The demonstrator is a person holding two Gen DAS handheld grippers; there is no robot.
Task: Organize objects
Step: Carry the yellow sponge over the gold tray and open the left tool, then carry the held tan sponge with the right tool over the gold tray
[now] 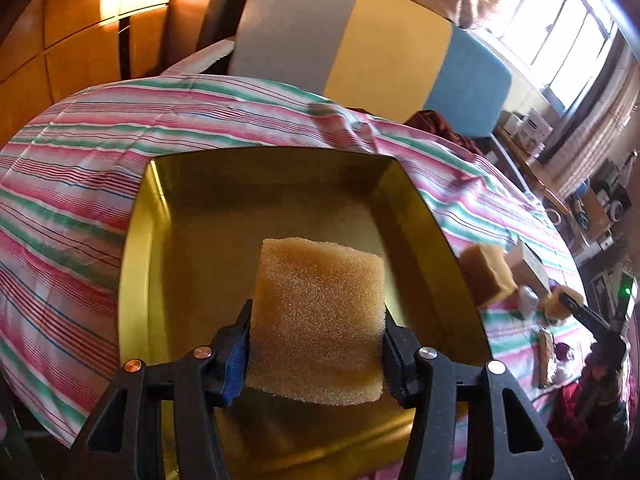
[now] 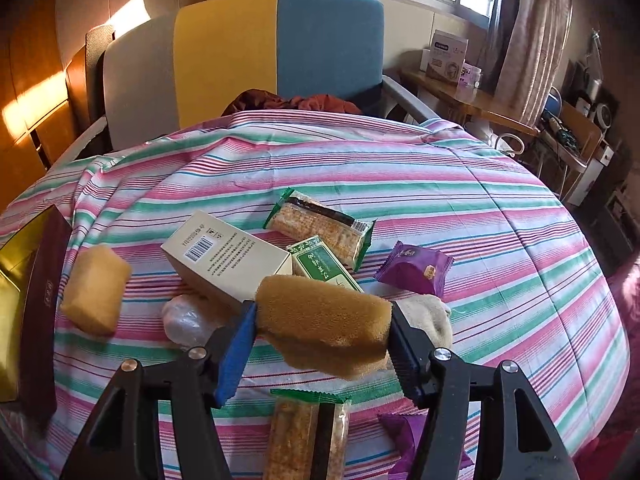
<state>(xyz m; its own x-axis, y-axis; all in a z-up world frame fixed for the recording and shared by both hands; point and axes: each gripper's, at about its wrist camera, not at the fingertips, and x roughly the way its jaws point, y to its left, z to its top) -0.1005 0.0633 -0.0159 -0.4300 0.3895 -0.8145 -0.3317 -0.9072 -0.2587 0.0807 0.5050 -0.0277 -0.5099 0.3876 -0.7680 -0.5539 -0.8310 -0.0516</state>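
My left gripper (image 1: 318, 316) is shut on a tan sponge (image 1: 320, 276), which hangs over the inside of an open gold box (image 1: 136, 264). In the right wrist view my right gripper (image 2: 322, 309) is shut on a darker tan sponge (image 2: 320, 330) just above the striped cloth (image 2: 500, 240), pads squeezing its two ends. A third sponge (image 2: 96, 290) lies loose to the left, close to the gold box (image 2: 12, 280) with its maroon side. The left wrist view shows that loose sponge (image 1: 486, 276) at right, and the right gripper's fingers (image 1: 576, 306) beyond it.
Behind the right gripper lie a white carton (image 2: 228, 260), a green box (image 2: 324, 266), a cracker packet (image 2: 320, 226), a purple sachet (image 2: 416, 266), a clear-wrapped lump (image 2: 188, 320) and a pale cloth (image 2: 434, 312). Another cracker packet (image 2: 308, 436) lies beneath it. A colour-blocked chair back (image 2: 280, 48) stands behind.
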